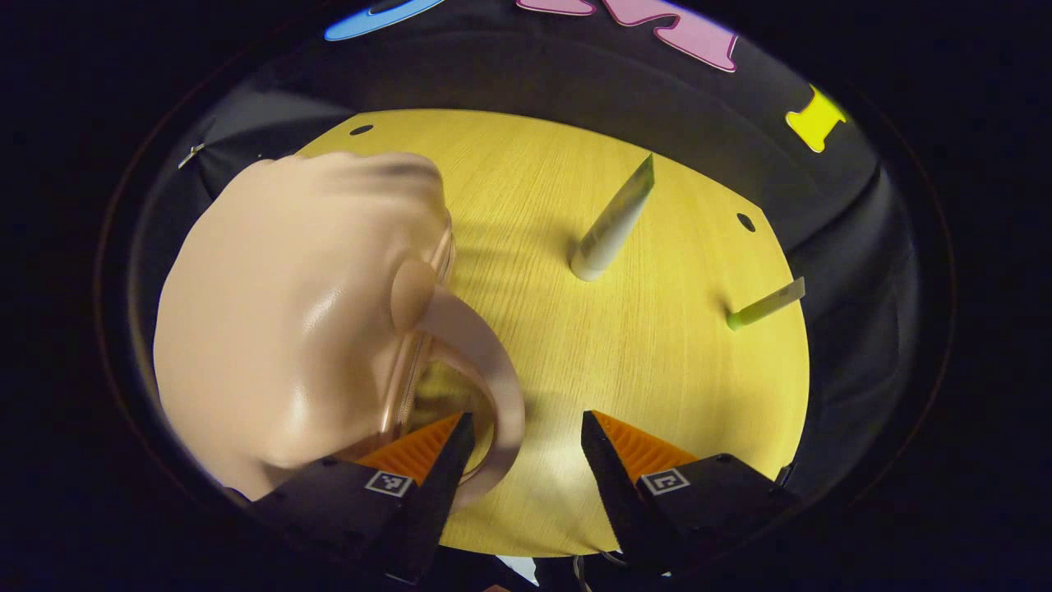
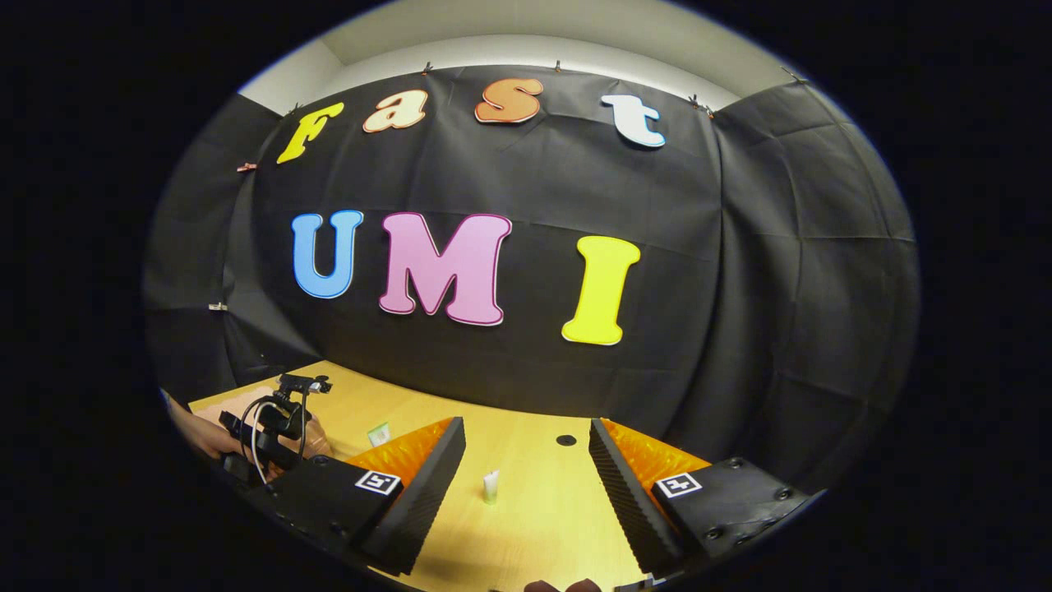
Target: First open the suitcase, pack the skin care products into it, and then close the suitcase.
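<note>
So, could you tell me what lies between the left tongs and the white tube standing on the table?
Nothing: in the left gripper view, bare table runs from the open left tongs to the white tube.

You have one suitcase [image 1: 312, 329] on the desk [image 1: 657, 370], a pale peach shell with a single curved handle [image 1: 485, 378], sitting along the desk's left edge in the left gripper view. You have two skin care tubes: one larger pale tube [image 1: 612, 220] near the middle of the desk and one thin green-capped tube [image 1: 764, 305] by the right edge. Two small dark holes [image 1: 745, 222] mark the desk's far corners.
</note>
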Tool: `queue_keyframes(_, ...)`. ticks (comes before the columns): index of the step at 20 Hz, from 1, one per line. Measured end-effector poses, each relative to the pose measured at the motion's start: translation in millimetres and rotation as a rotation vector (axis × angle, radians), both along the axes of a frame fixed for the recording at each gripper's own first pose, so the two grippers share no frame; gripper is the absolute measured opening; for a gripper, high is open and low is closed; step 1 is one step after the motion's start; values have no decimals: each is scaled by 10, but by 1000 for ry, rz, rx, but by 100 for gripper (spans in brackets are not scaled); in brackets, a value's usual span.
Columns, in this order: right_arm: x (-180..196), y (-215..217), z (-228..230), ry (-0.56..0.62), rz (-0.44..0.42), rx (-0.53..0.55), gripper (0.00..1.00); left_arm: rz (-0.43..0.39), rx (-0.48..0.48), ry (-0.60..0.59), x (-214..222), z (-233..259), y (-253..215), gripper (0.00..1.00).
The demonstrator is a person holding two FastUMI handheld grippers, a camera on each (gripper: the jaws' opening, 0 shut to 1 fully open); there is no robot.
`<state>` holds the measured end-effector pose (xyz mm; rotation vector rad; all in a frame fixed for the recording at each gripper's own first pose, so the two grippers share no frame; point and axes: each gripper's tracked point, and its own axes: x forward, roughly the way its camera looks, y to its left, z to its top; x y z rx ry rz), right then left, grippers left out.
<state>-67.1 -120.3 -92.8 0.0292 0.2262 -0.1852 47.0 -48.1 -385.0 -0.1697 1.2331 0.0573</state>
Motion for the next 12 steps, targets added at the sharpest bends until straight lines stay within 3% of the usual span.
queue_keyframes(2,-62,-90,-28,9,-18,9,96,-16,25,28,-30,8,77,66)
queue_keyframes(3,-93,-116,-37,12,-25,16,96,-50,15,36,-31,22,30,31)
queue_keyframes(5,-123,-155,-69,16,-32,30,96,-122,23,5,25,219,8,21)
queue_keyframes(8,-125,-152,-118,25,-22,15,96,-201,84,-89,160,674,112,15)
queue_keyframes(10,-72,-111,-83,10,3,-21,96,-181,31,-129,227,1012,152,14)
queue_keyframes(12,2,39,-73,-6,60,19,96,-157,2,-179,242,1412,383,14)
